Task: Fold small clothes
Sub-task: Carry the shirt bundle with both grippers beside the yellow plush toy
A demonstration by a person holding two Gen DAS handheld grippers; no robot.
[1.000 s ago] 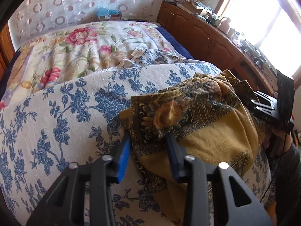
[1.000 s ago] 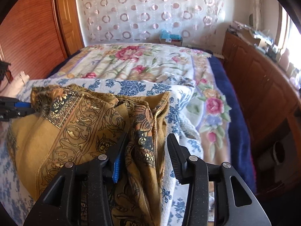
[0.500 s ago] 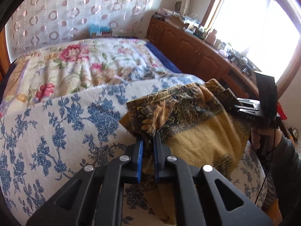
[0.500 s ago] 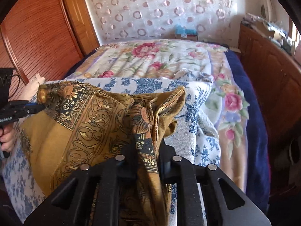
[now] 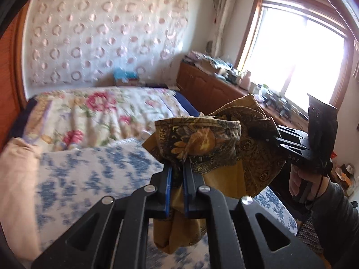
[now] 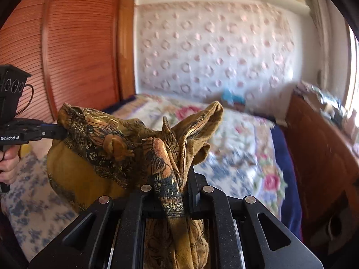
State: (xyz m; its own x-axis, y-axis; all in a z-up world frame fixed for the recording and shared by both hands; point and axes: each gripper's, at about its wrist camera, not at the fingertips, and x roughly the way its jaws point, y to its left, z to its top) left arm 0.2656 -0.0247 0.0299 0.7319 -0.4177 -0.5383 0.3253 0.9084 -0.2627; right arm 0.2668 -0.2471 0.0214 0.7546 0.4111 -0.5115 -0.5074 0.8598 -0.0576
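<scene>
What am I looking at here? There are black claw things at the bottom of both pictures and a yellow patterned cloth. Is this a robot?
No robot: a person holds a two-finger gripper in each hand, each with a camera looking along its fingers. One picture is from the left gripper, one from the right gripper. Both are shut on a mustard patterned garment, each pinching its dark patterned border, so it hangs above the bed, which has a blue-flowered cover. Each camera also shows the other gripper out to the side.

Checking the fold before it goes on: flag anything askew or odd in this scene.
The mustard patterned cloth hangs bunched and twisted between the left tool and the right tool, not spread flat; each is shut on a crumpled wad rather than a clean corner. Nothing looks torn or spilled.
</scene>
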